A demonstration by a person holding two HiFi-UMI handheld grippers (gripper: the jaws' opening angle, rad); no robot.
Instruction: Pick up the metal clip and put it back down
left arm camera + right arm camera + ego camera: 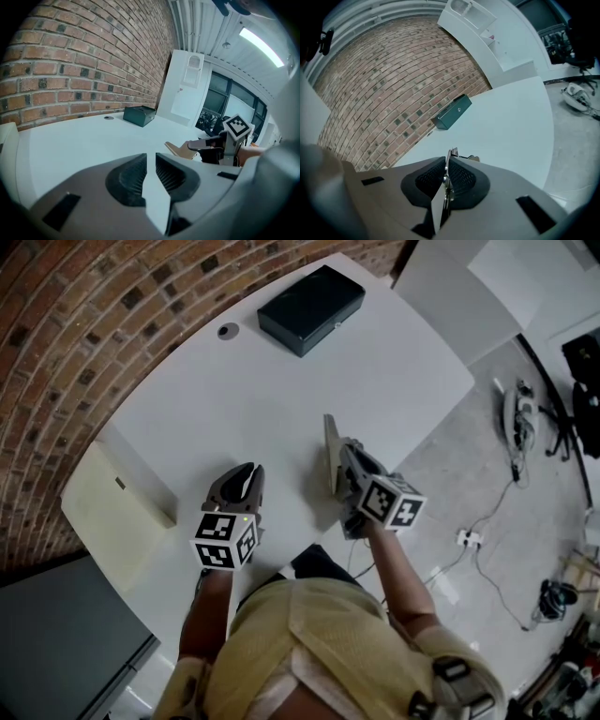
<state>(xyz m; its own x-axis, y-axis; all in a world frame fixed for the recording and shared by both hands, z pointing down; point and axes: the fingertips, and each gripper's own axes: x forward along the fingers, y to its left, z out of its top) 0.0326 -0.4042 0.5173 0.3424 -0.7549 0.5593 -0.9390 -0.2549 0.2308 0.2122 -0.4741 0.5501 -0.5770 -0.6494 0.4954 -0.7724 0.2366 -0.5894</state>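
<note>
While in one tool [449,159], one clip [452,153]

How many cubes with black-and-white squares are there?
2. One cube sits on the left gripper, the other cube on the right gripper, which holds the metal clip. Both are by the white table's near edge; none seem hidden.

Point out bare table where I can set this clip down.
Free: the wide stretch of table between the dark box and the grippers. Crowded: close in, around the left gripper and the right gripper holding the clip.
</note>
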